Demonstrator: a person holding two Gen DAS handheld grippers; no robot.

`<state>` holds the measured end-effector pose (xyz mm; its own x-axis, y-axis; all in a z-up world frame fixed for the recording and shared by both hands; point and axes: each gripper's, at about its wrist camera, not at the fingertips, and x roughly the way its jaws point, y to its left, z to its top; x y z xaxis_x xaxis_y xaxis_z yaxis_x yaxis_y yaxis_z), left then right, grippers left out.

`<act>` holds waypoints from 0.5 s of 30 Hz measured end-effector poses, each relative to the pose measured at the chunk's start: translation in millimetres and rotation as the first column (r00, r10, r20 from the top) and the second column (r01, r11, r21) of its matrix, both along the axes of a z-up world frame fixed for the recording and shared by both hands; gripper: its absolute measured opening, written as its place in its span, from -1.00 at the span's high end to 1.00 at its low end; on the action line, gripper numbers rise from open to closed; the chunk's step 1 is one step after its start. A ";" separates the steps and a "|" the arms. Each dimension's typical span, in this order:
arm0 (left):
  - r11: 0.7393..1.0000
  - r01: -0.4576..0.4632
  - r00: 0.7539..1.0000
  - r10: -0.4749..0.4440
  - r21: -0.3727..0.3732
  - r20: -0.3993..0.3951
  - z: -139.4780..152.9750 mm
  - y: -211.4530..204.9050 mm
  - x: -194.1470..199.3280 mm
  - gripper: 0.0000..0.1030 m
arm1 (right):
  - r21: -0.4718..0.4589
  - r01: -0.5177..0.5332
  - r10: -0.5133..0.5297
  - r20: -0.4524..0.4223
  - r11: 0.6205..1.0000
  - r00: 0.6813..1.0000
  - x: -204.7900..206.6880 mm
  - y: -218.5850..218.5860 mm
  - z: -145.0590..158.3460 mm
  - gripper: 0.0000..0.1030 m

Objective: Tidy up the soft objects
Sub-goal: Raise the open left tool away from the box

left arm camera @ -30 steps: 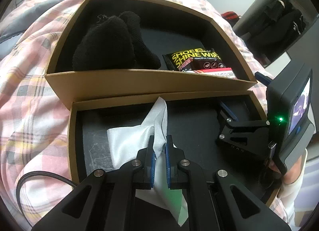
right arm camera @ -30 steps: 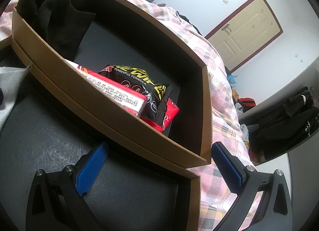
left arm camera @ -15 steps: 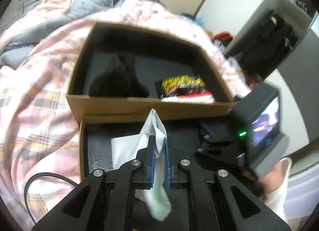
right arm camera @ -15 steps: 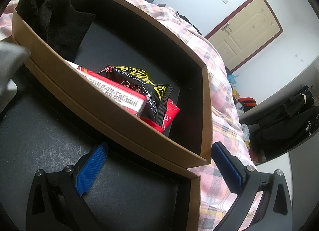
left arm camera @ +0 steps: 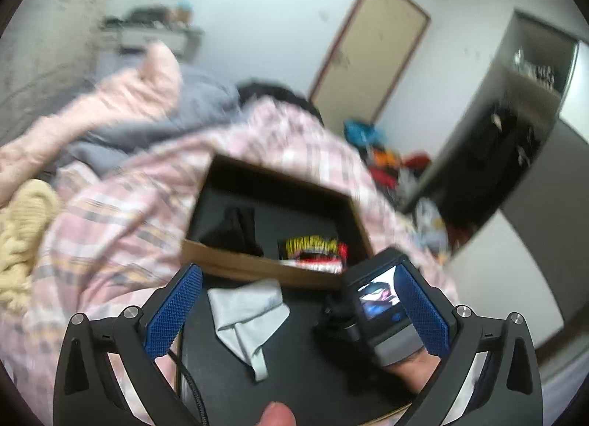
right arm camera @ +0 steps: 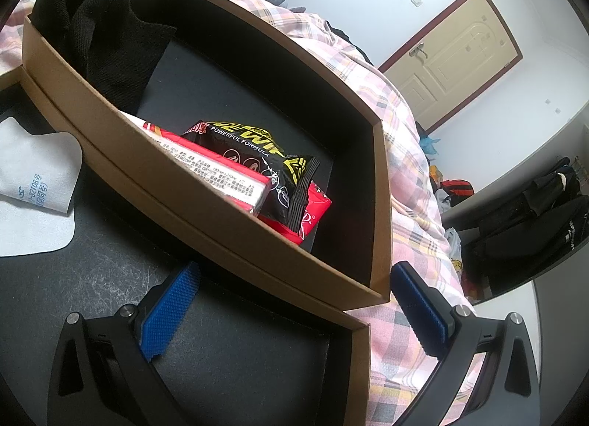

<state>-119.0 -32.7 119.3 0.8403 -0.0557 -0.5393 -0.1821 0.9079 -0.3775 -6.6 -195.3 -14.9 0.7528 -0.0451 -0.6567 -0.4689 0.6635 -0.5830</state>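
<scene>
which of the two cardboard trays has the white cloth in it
The nearer, shallow brown cardboard tray, where the white cloth lies alone. The deeper brown cardboard box behind holds black fabric and packets.

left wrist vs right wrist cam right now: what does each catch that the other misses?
Left wrist only: the right claw's camera unit, a thumb tip, a cable and a yellow knit blanket. Right wrist only: print on the white cloth and the label on the black wipes packet. Both: the cloth lying loose in the near tray, black socks in the far box, both claws open and empty.
</scene>
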 end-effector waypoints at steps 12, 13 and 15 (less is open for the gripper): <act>0.951 0.290 0.951 -0.298 0.102 0.075 74.6 -88.1 -92.0 -0.99 | 0.000 0.000 0.000 0.000 1.000 1.000 0.1 -0.1 0.0 -0.98; 0.947 0.303 0.947 -0.311 0.104 0.076 76.8 -90.3 -94.5 -0.99 | 0.000 0.000 0.000 0.000 1.000 1.000 0.0 -0.1 0.0 -0.98; 0.943 0.315 0.942 -0.324 0.104 0.087 80.1 -93.7 -98.6 -0.99 | 0.000 0.000 0.000 0.000 1.000 1.000 0.1 -0.2 0.1 -0.98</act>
<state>-217.6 -126.4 199.4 0.8365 -0.2870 -0.4668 0.1581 0.9421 -0.2959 -6.5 -195.5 -14.8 0.7526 -0.0453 -0.6569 -0.4688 0.6636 -0.5829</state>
